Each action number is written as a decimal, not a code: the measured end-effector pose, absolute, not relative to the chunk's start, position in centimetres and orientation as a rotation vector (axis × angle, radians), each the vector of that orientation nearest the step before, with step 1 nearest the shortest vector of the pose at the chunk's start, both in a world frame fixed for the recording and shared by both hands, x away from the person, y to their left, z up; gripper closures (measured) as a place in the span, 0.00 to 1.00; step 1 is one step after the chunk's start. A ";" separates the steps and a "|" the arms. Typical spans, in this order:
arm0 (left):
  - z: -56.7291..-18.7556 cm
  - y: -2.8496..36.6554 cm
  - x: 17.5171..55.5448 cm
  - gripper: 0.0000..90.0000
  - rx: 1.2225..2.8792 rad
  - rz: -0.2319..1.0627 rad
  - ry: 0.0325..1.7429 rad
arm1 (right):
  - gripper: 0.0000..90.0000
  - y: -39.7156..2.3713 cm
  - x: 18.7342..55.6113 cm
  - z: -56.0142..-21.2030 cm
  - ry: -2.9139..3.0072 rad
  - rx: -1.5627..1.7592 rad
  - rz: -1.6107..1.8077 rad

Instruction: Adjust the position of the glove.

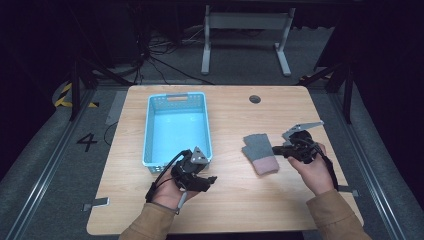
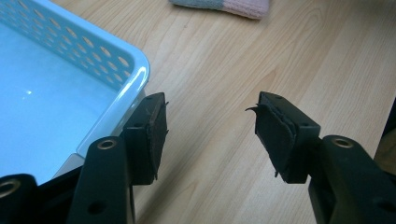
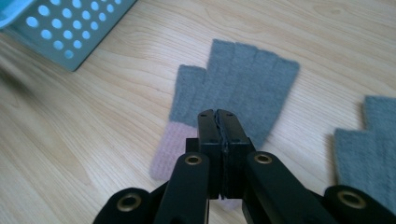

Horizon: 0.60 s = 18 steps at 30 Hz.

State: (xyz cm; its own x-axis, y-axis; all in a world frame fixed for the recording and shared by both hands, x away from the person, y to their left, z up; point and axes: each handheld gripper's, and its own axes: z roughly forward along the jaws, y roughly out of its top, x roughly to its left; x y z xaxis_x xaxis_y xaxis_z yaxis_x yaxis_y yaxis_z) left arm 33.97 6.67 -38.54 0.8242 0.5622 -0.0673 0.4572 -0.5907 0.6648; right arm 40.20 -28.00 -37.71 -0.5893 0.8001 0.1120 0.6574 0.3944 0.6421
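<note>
One sign can be read: a dark number "4" (image 1: 87,142), which stands on the grey floor (image 1: 45,165) to the left of the counter (image 1: 230,200). Nothing else carries readable text or a brand

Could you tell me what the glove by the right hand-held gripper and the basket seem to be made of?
The glove looks like knitted wool or acrylic: soft, matte grey, fuzzy surface, with a ribbed pink cuff. The basket looks like moulded plastic: smooth, slightly glossy light blue, with rows of punched holes in its walls.
</note>
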 end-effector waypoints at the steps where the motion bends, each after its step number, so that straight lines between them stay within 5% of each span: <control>1: -38.5 6.7 34.0 0.49 2.303 0.195 0.743 | 1.00 -27.8 40.2 -37.7 2.440 1.296 0.969; 18: -38.6 6.9 34.1 0.49 2.305 0.193 0.749 | 1.00 -24.1 42.1 -39.0 2.528 1.254 0.932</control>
